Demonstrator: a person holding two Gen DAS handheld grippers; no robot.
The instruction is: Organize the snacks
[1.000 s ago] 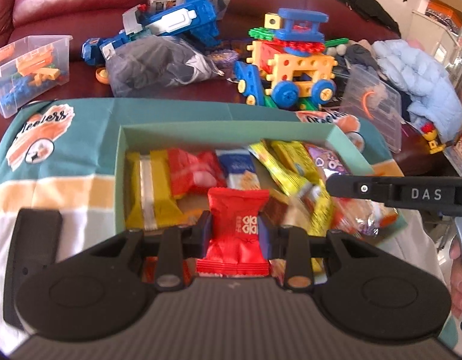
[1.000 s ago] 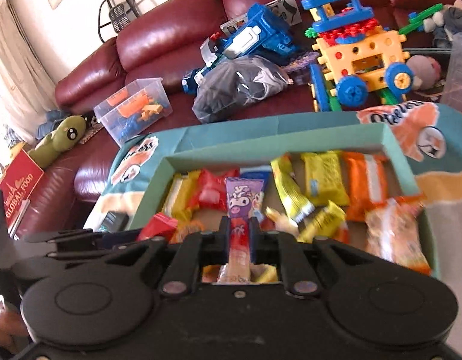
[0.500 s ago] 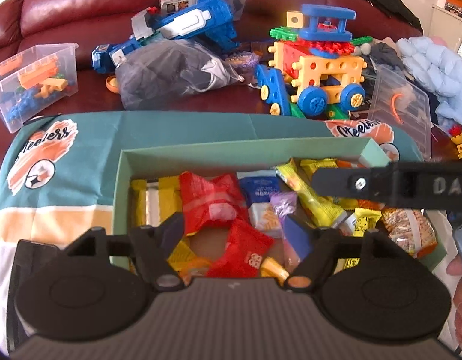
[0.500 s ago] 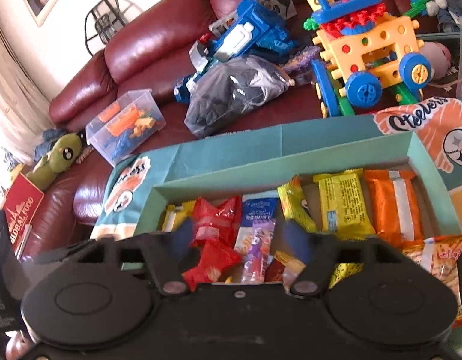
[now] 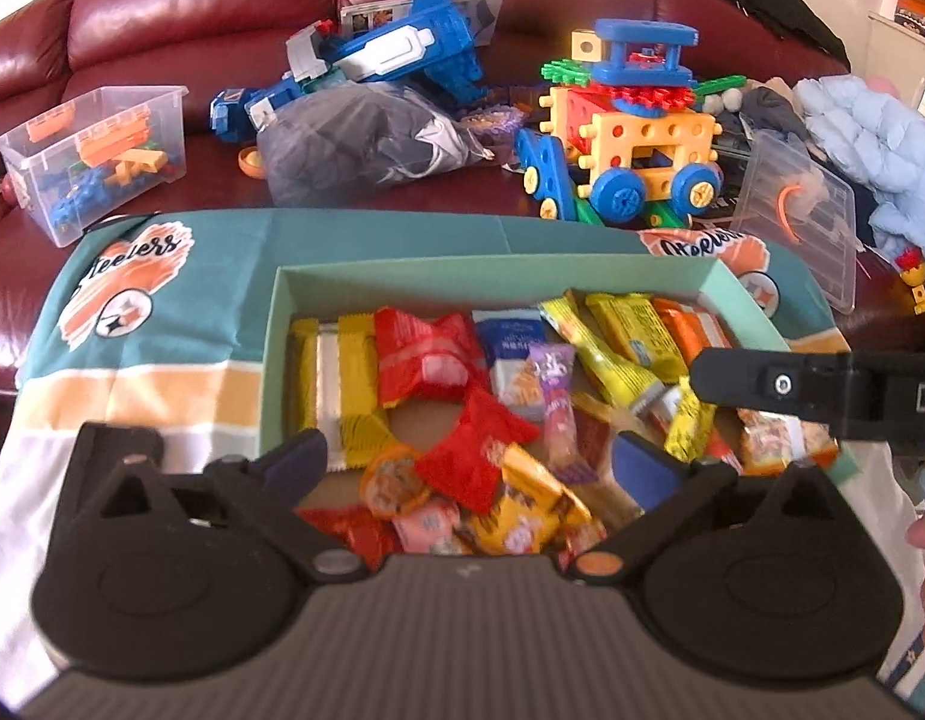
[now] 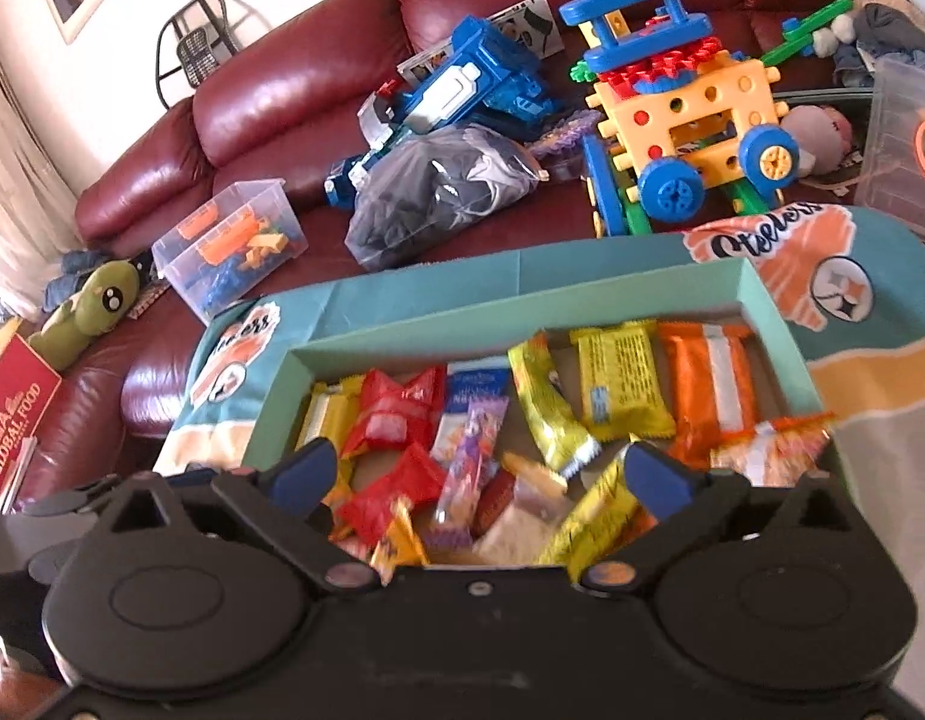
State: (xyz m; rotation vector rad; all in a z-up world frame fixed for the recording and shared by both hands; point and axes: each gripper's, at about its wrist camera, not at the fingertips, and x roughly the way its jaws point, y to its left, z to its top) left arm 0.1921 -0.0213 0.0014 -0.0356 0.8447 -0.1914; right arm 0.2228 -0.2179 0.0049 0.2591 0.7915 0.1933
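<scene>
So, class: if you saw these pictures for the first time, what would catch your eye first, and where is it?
First, the green box in the middle, heaped with bright snack packets, with both open grippers, left and right, hovering just in front. Behind it, on the red sofa, stands a yellow-and-blue toy vehicle.

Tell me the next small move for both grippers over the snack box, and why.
Probably lift both clear of the box. The left gripper and right gripper have just been opening, their jaws stand wide with nothing pinched, and the red packet and purple stick already lie loose among the snacks inside.
</scene>
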